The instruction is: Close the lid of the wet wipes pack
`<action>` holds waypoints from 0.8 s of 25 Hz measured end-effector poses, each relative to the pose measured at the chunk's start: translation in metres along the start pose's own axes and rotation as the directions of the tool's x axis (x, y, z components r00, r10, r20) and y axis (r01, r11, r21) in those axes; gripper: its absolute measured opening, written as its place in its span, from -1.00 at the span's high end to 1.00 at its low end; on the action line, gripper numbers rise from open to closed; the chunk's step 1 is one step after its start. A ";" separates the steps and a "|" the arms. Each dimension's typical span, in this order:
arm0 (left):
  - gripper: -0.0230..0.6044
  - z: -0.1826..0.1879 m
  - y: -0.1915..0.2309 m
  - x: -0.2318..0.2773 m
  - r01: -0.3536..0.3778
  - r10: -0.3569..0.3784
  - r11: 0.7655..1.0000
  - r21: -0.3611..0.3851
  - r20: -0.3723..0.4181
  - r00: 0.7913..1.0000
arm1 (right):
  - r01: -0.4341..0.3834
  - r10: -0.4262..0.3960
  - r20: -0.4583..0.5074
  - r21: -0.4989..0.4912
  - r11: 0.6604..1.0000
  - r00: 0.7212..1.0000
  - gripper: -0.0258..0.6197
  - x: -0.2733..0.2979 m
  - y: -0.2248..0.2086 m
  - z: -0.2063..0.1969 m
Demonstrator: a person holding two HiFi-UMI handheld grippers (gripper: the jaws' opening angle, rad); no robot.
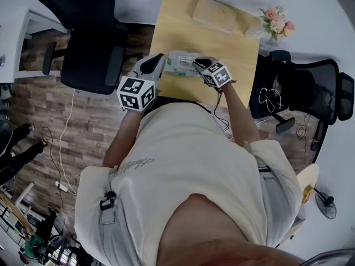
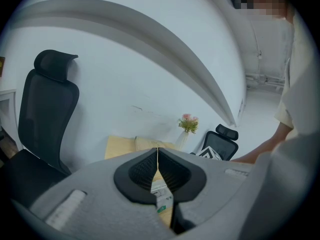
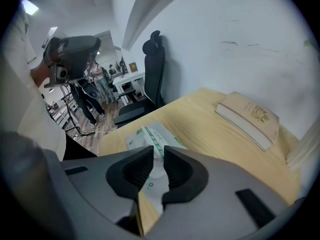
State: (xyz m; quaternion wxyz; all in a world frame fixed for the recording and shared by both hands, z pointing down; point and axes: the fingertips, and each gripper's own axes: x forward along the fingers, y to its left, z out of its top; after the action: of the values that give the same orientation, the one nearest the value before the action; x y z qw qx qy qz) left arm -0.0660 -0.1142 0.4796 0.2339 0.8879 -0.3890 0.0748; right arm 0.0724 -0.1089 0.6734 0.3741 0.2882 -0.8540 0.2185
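Risk first: the wet wipes pack point(image 1: 180, 61) is seen lying flat at the near edge of the counter point(image 1: 236, 46), right in front of the person. A soft pack that close to the lip could be shoved off toward the floor if the press is made at a slant rather than straight down. The left hand-held gripper point(image 1: 160, 59) is set at the pack's left end with its jaws brought fully together, nothing pinched between them. The right hand-held gripper point(image 1: 197, 62) is poised over the right end, its jaws a narrow slit apart with only the pack showing through the gap. Whether the lid is up or already seated cannot be made out. If the pack is not steadied on the left, it may be slid or buckled and the lid left half-latched. Room is generous beyond: bare wood is offered ahead as far as the book point(image 1: 213, 14) and the flowers point(image 1: 275, 21), both well apart from the pack. A black office chair point(image 1: 89, 49) is stood off the left corner, out of the working path.
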 end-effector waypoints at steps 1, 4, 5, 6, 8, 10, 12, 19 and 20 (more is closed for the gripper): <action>0.87 0.000 -0.001 0.000 0.004 -0.004 1.000 0.001 0.000 1.000 | 0.002 -0.002 -0.008 -0.007 1.000 1.000 0.77 0.000 0.002 -0.002; 0.87 0.000 -0.002 0.002 0.016 -0.016 1.000 -0.001 -0.003 1.000 | 0.003 -0.003 -0.029 -0.015 1.000 1.000 0.77 0.003 0.004 -0.009; 0.87 0.000 -0.003 0.003 0.018 -0.018 1.000 -0.001 -0.005 1.000 | -0.001 0.000 -0.035 -0.014 1.000 0.999 0.77 0.004 0.004 -0.011; 0.87 -0.001 -0.003 0.004 0.019 -0.019 1.000 -0.002 -0.006 1.000 | -0.005 0.004 -0.042 -0.011 1.000 0.999 0.77 0.006 0.005 -0.013; 0.87 -0.001 -0.003 0.004 0.019 -0.019 1.000 -0.004 -0.008 1.000 | -0.013 0.013 -0.056 -0.008 1.000 0.998 0.76 0.008 0.006 -0.018; 0.87 -0.002 -0.003 0.004 0.017 -0.017 1.000 -0.005 -0.011 1.000 | -0.019 0.019 -0.067 -0.004 1.000 0.998 0.77 0.010 0.008 -0.022; 0.87 -0.004 -0.003 0.004 0.015 -0.015 1.000 -0.007 -0.015 1.000 | -0.022 0.023 -0.072 0.014 1.000 0.997 0.77 0.013 0.008 -0.025; 0.87 -0.013 0.000 0.002 -0.003 0.002 1.000 -0.024 -0.030 1.000 | -0.022 0.031 -0.052 0.174 0.984 0.998 0.77 0.021 0.001 -0.033; 0.87 -0.014 0.000 0.002 -0.005 0.004 1.000 -0.027 -0.031 1.000 | -0.020 0.031 -0.055 0.189 0.982 0.998 0.77 0.023 0.000 -0.035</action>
State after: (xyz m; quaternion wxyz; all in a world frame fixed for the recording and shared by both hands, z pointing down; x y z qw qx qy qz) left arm -0.0641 -0.1095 0.4926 0.2517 0.8826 -0.3881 0.0839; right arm 0.0774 -0.0957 0.7122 0.3669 0.3048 -0.8220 0.3112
